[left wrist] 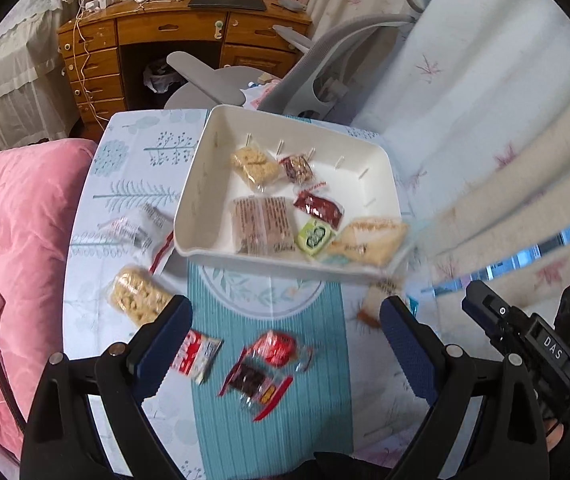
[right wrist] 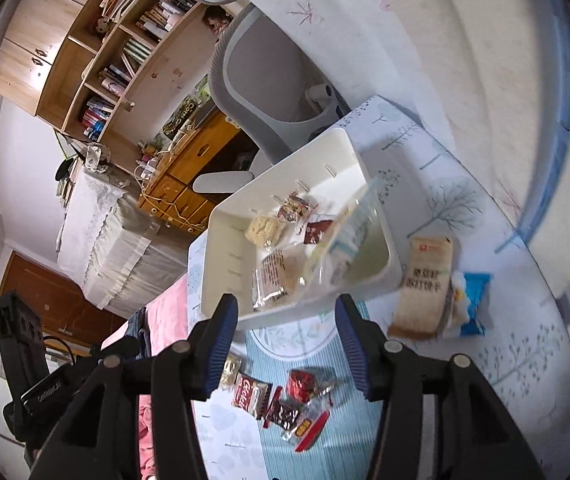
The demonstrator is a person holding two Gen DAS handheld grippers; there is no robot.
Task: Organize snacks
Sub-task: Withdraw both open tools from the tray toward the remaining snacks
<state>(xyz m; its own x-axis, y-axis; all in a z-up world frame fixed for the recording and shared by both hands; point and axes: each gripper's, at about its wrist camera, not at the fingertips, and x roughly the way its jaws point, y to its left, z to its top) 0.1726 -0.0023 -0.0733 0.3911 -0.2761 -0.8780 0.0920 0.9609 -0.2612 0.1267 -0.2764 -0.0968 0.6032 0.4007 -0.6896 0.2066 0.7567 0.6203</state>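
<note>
Blue-padded left tool [left wrist: 285,320] gapes wide, empty, over the tabletop [left wrist: 269,420]; right tool [right wrist: 287,320] half-open, gripping nothing. Beyond, at twelve o'clock, the white tray [left wrist: 195,200] holds snacks, with a blurred clear packet [right wrist: 345,240] over its rim, long axis toward one o'clock.

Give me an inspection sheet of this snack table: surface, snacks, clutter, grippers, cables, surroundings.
Surface: tablecloth with a tree print and a teal middle.
Job's things: white tray holds several wrapped snacks; a clear packet, blurred, is over the tray's near corner. Loose on the cloth: rice bar, red snacks, tan packet, blue packet.
Clutter: nothing seen.
Grippers: left gripper open, empty; right gripper open, nothing between the pads.
Cables: white cords on the desk.
Surroundings: grey chair, pink quilt, curtain, bookshelf.
</note>
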